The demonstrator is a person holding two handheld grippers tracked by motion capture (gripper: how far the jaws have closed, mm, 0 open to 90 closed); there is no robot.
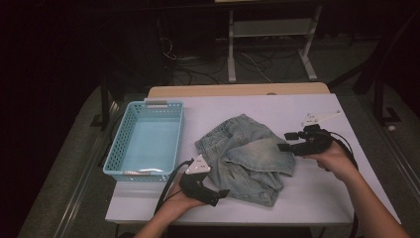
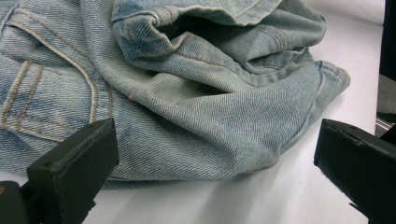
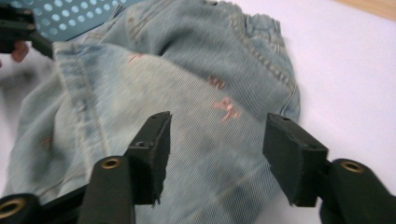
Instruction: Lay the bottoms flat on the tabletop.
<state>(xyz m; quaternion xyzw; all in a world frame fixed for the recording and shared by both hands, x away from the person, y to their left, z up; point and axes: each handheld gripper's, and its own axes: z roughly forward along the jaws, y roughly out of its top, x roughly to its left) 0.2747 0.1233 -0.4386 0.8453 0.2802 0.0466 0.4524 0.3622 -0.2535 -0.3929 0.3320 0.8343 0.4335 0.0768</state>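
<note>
A crumpled pair of light-blue denim shorts (image 1: 247, 158) lies in the middle of the white table (image 1: 322, 196). My left gripper (image 1: 223, 195) rests low at the shorts' near-left edge and points right. Its jaws stand wide apart in the left gripper view, open (image 2: 215, 163), with a folded hem of the denim (image 2: 196, 102) just beyond them. My right gripper (image 1: 286, 141) hovers at the shorts' right side and points left. It is open (image 3: 217, 149), its pads apart above the faded cloth (image 3: 187, 88) with small pink marks, gripping nothing.
A light-blue perforated basket (image 1: 111, 153) stands on the table's left side, beside the shorts; its wall (image 3: 79, 18) is seen in the right gripper view. A wooden board (image 1: 237, 90) borders the far edge. Beyond are a metal stand (image 1: 270, 29) and floor cables.
</note>
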